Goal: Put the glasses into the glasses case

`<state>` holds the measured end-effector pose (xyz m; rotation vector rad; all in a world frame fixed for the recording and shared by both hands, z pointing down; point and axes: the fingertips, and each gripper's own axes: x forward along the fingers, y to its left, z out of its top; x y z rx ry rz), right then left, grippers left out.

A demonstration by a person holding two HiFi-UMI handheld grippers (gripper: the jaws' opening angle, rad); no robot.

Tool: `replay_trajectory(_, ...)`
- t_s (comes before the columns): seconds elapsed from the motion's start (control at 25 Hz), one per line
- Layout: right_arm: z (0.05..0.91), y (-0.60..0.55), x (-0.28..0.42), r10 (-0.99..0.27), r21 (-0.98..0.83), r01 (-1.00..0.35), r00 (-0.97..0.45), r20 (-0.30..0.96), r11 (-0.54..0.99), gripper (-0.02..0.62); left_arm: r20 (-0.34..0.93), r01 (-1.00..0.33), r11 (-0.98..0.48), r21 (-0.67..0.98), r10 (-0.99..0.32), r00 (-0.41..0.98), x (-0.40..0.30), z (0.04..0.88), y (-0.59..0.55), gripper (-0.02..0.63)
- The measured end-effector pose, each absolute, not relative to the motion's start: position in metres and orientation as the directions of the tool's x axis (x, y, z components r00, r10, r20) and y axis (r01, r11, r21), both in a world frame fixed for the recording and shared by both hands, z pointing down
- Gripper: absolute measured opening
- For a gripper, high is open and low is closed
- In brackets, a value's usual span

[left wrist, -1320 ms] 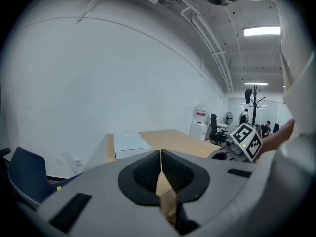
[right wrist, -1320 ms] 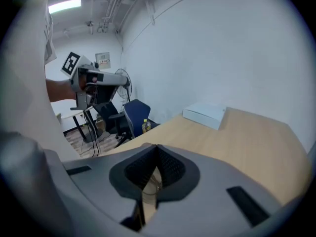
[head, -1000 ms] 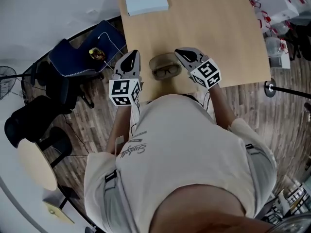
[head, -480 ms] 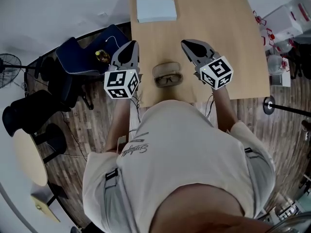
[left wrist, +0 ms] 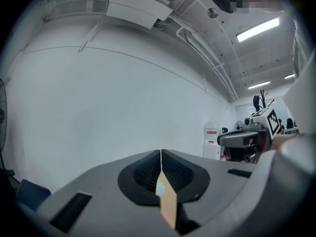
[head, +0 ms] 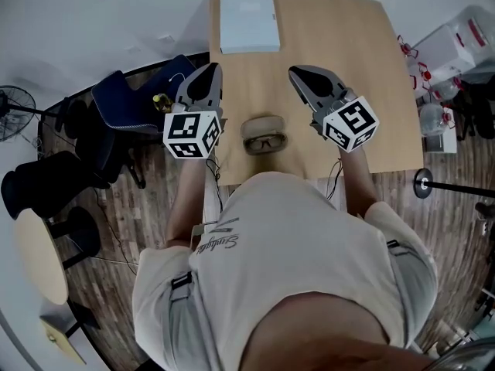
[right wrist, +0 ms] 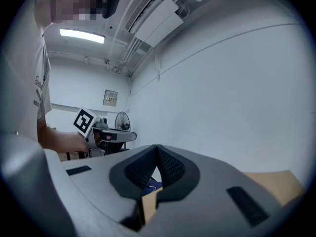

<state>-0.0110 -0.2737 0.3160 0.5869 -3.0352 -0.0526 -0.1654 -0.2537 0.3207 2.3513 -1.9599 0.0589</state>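
The glasses case point(head: 263, 124) lies open on the wooden table point(head: 348, 45), near the edge closest to the person. The glasses point(head: 268, 141) sit in its near half with the lenses facing up. The tan lid half lies just behind them. Further back on the table, well apart from the case, rests a flat white box point(head: 247, 23). It is closed, so its contents cannot be told.

Both forearms reach forward from the person's light shirt, one on each side of the case. The left gripper point(head: 209, 69) is held over the table's left edge and the right gripper point(head: 297, 72) over the tabletop. Their marker cubes sit nearest the body and their jaws point away from the person. Neither gripper touches the case or the glasses. Each camera looks out at the white wall and ceiling rather than down at the table.

In the left gripper view the two dark pads meet tip to tip with nothing between them — only a sliver of table shows below. The right gripper view shows the same: jaws pressed together and empty.

By count there are two grippers, one case, one pair of glasses and one white box. Off the table to the left stands one blue chair point(head: 128, 95).
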Motion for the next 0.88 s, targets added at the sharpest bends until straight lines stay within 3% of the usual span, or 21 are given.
replay_trajectory(0.88,0.267,-0.285,0.007,-0.518,0.095,-0.525,-0.851,-0.083,0.846,-0.005,0.046,-0.987,-0.159,-0.029,-0.986,0.158,-0.169,0.297,-0.255,0.017)
